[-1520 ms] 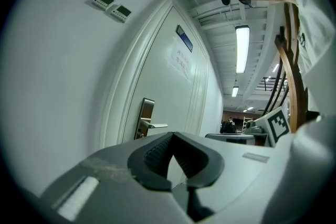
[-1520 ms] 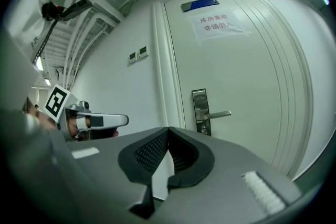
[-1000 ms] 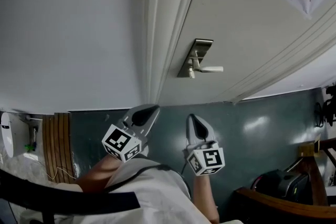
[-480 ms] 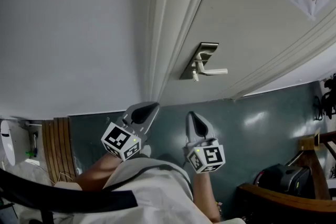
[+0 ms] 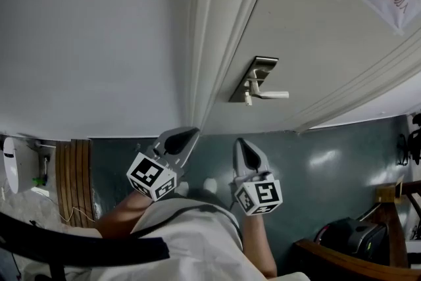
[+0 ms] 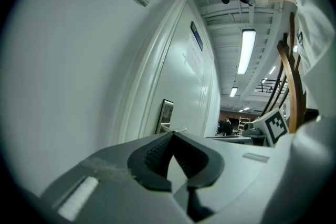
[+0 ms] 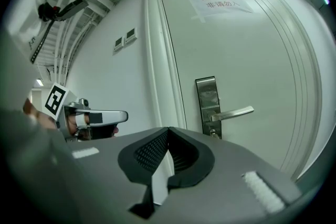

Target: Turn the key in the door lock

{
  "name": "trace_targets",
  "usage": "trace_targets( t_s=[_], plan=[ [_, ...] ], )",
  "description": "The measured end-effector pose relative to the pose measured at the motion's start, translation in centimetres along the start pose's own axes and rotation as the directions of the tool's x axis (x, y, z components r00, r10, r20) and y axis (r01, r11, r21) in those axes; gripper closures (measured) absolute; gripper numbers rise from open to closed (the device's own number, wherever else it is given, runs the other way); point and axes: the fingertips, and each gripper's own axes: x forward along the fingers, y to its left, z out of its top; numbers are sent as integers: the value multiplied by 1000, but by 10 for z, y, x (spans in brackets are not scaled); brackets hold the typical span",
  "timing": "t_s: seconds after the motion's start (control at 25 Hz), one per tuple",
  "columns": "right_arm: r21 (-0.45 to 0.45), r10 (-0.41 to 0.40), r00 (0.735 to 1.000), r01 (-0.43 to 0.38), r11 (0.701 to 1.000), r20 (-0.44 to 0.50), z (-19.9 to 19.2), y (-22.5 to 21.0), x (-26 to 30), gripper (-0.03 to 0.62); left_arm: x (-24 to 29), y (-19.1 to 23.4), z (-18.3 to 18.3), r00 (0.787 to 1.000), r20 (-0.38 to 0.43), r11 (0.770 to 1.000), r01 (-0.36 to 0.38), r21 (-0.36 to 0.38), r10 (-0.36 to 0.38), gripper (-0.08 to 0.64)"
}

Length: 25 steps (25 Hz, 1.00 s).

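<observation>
Left gripper (image 5: 189, 134): jaws together, holding nothing.
Right gripper (image 5: 239, 145): jaws together, holding nothing.
Door lock (image 5: 258, 70): well apart from both.

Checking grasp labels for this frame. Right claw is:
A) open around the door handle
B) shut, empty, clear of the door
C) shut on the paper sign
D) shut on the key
B: in the right gripper view the right claw has its jaws together with nothing between them, and the door handle stands beyond it, untouched.
</observation>
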Motion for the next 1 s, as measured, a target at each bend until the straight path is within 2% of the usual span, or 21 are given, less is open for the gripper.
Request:
trace_targets(
  t_s=[0.32,0.56,0.76,0.88,1.0],
  plan=[
    [14,60,998,-60,998,-8,8,-29,11,584,20,-15,-1,999,-2,999,-42,-6,42,557],
    [171,63,998,-62,983,-4,-8,-65,29,583,38,-19,-4,998,-4,998,-61,-14,61,557],
    [330,72,997,-68,942,0,-27,-91,51,583,47,-16,-4,997,-16,997,-76,-9,76,557],
    [442,105,994,-101,891,16,-38,-103,65,577,50,-13,-5,995,-22,996,-93,-4,93,557],
    [520,141,990,-131,844,21,-48,-112,76,529,54,-13,-3,994,-24,995,-103,3,103,557]
  ],
)
